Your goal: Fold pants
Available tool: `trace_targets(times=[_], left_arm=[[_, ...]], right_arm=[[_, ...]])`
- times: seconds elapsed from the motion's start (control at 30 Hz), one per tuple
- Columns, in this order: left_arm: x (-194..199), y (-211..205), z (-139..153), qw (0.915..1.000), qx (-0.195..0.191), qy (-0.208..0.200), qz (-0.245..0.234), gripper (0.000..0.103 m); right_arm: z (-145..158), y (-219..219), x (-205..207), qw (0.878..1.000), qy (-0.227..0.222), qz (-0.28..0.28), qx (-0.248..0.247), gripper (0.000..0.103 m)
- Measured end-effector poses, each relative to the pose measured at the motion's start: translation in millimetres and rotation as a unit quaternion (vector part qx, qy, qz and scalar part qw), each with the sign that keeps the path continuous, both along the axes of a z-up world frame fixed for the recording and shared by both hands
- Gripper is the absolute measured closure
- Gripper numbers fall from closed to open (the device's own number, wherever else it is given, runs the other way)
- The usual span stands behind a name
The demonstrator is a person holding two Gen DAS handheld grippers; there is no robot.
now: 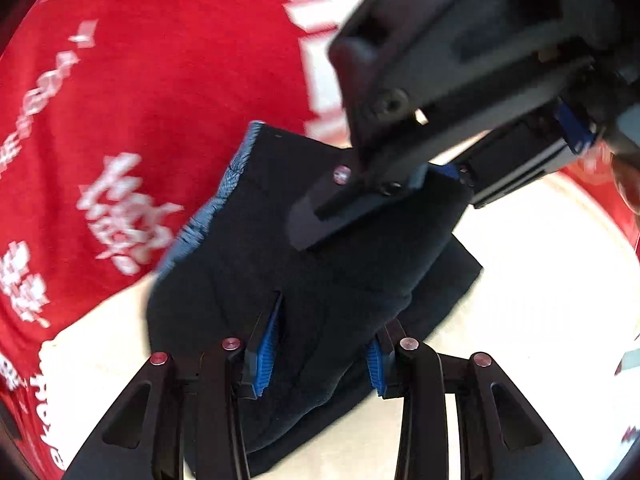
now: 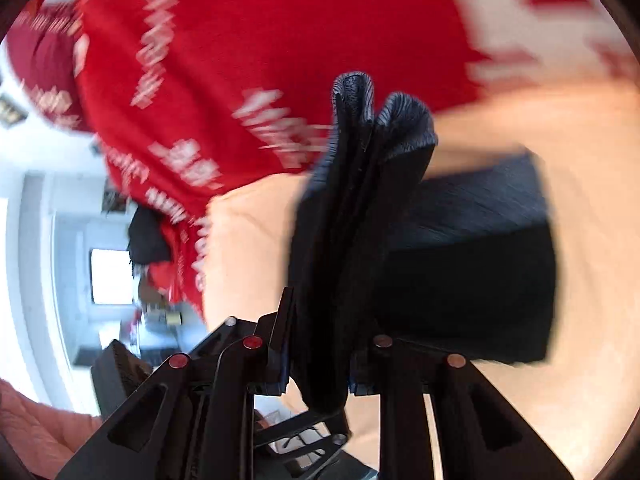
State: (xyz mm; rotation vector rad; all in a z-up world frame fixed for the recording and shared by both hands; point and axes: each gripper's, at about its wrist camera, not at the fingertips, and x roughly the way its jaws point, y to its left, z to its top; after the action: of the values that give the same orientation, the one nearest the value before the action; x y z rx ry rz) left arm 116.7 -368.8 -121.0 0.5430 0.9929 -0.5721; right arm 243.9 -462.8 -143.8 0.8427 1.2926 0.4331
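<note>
The dark navy pants (image 1: 248, 240) are gathered into a thick folded bundle with a blue-grey ribbed waistband along its left edge. My left gripper (image 1: 320, 344) is shut on the near end of the bundle, blue pads pressing both sides. My right gripper (image 1: 384, 196) reaches in from the upper right and pinches the bundle's far corner. In the right wrist view the right gripper (image 2: 322, 344) is shut on several upright folds of the pants (image 2: 360, 160), while the remaining fabric lies flat on the table to the right. Both views are motion-blurred.
A red cloth (image 1: 160, 80) with white printing covers the far and left part of the pale table (image 1: 540, 280). In the right wrist view the red cloth (image 2: 280, 40) hangs over the table edge; beyond it are a bright room, a window and dark furniture.
</note>
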Motion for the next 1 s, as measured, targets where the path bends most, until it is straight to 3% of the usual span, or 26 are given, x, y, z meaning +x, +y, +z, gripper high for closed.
trace_targets(times=[0.1, 0.2, 0.3, 0.4, 0.5, 0.73, 0.87, 0.93, 1.0], left_arm=[[-4, -13, -27, 0.9991, 0.034, 0.020, -0.012, 0.054], [-12, -11, -32, 0.9983, 0.050, 0.019, -0.024, 0.050], [-16, 2, -20, 0.9984, 0.042, 0.028, -0.026, 0.030], [-16, 18, -3, 0.9987, 0.020, 0.044, -0.013, 0.029], [-5, 44, 10, 0.9980, 0.011, 0.053, 0.032, 0.029], [31, 109, 3, 0.9836, 0.022, 0.066, 0.166, 0.029], [45, 128, -22, 0.9724, 0.020, 0.097, 0.211, 0.029], [46, 131, -31, 0.9678, 0.014, 0.111, 0.226, 0.028], [43, 131, -32, 0.9671, 0.015, 0.103, 0.232, 0.026]], right_arm=[[-39, -25, -13, 0.999, 0.037, -0.028, 0.005, 0.079], [-54, -33, -23, 0.998, 0.047, -0.041, 0.017, 0.077], [-53, -35, -26, 0.998, 0.046, -0.043, 0.003, 0.076], [-42, -32, -27, 0.998, 0.045, -0.030, -0.036, 0.076], [-37, -29, -25, 0.995, 0.038, -0.010, -0.092, 0.076], [-17, -40, -42, 0.984, 0.044, -0.049, -0.163, 0.076], [17, -35, -50, 0.987, -0.021, -0.076, -0.140, 0.074], [22, -18, -42, 0.989, -0.043, -0.051, -0.134, 0.073], [10, 2, -33, 0.986, -0.028, -0.017, -0.162, 0.072]])
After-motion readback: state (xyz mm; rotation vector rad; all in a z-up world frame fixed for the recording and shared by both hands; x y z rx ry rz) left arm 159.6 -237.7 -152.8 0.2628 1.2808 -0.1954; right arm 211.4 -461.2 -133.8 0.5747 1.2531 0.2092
